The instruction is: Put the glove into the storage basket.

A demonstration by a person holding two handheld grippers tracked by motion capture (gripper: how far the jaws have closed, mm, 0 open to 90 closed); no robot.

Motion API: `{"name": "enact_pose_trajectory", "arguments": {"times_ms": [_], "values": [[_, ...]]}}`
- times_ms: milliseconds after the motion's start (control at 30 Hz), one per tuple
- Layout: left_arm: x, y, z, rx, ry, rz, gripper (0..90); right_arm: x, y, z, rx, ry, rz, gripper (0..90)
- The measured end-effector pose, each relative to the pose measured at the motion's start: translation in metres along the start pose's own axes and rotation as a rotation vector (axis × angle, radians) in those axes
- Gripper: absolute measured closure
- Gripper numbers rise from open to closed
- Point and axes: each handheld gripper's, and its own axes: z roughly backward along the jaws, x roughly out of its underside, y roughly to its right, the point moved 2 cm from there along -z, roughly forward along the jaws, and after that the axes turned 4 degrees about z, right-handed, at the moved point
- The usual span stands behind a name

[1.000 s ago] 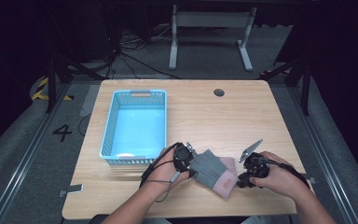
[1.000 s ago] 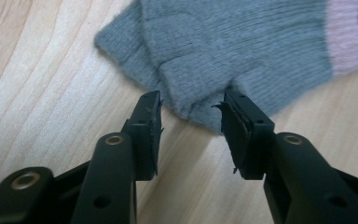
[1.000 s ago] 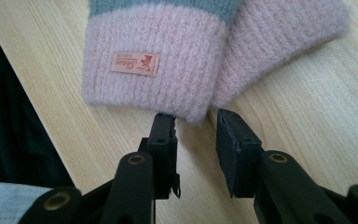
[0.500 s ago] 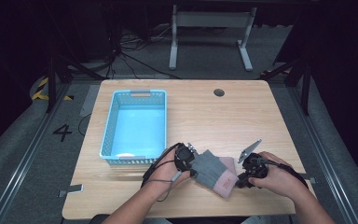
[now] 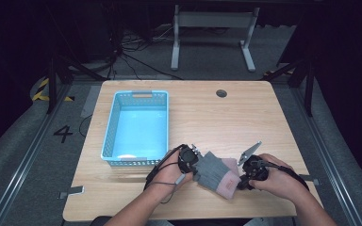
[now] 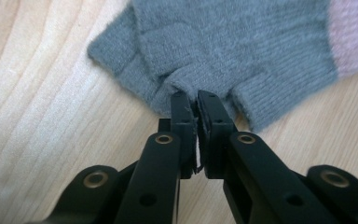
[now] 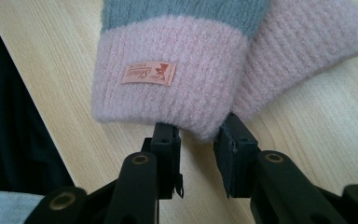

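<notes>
grey glove (image 6: pixel 242 56) pinched at its fingers by the left gripper (image 6: pixel 196 100), right gripper (image 7: pixel 199 135) closing, jaws parted around the pink cuff (image 7: pixel 168 88); bite deeper before lifting.

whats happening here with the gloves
A person works at a wooden table with a gripper in each hand. The left gripper has just closed on the finger end of a grey glove. The right gripper has been closing around its pink cuff. A blue basket sits alongside.
</notes>
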Motion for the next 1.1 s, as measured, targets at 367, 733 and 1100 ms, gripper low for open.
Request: {"name": "enact_pose_trajectory", "arguments": {"times_ms": [367,733,1100], "values": [[0.001,0.004,0.013,0.001,0.032,-0.014,88.3,-0.002,-0.004,0.017,0.038,0.047,-0.001,83.7],[0.004,0.01,0.03,0.023,0.082,-0.01,88.3,-0.003,0.004,0.033,0.084,0.125,-0.04,84.6],[0.007,0.015,0.04,0.033,0.1,-0.013,88.2,-0.01,0.013,0.04,0.15,0.206,-0.068,84.9]]}}
